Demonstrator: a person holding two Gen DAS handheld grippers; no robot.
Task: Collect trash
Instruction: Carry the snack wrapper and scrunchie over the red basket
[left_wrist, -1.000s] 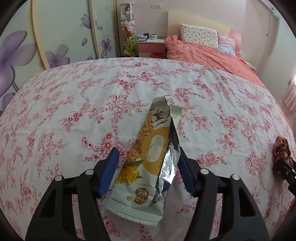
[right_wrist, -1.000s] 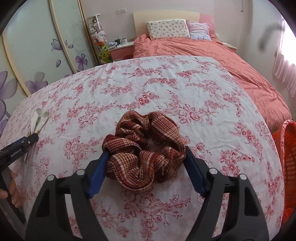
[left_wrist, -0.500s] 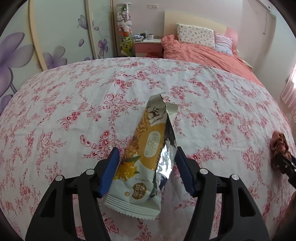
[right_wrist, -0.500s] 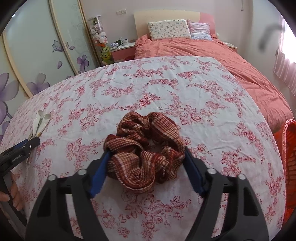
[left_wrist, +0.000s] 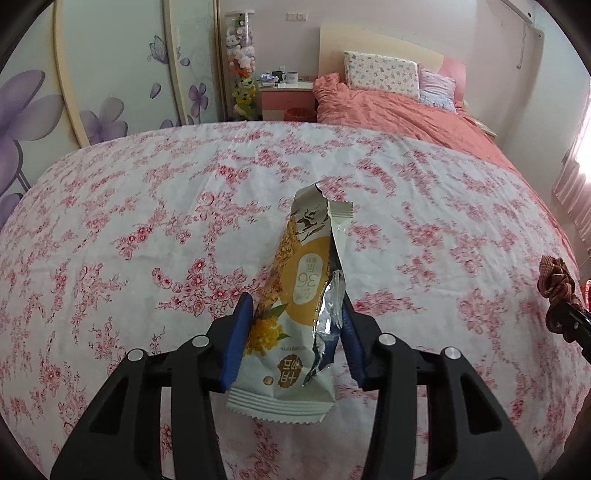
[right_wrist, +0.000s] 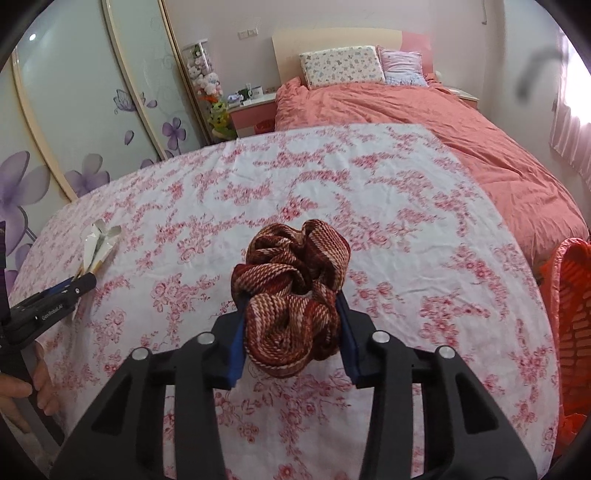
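- The left gripper (left_wrist: 295, 332) has just been closing its blue-padded fingers (left_wrist: 238, 338), and they now press on both sides of an opened snack wrapper (left_wrist: 301, 295).
- The snack wrapper is white and yellow with a silver foil inner side; its torn end points away from the camera and its crimped sealed end hangs toward the camera, between the black finger arms.
- The wrapper sits above the floral cloth (left_wrist: 147, 221), a white sheet with a red flower print spread over a wide flat surface; whether its far end touches the cloth I cannot tell.
- The right gripper (right_wrist: 291, 332) has likewise just been closing, and its fingers (right_wrist: 236, 350) now squeeze a dark red and cream woven scrunchie (right_wrist: 291, 291), which bunches up between them.
- The scrunchie looks lifted just off the floral cloth; most of it bulges out ahead of the fingertips.
- In the right wrist view the left gripper shows at the far left edge with the wrapper's foil end beyond it, and a hand (right_wrist: 22, 391) grasps its handle.
- An orange mesh basket (right_wrist: 569, 314) stands at the right edge, beside the cloth.
- Beyond the cloth is a bed with a coral duvet (right_wrist: 424, 122) and two pillows.
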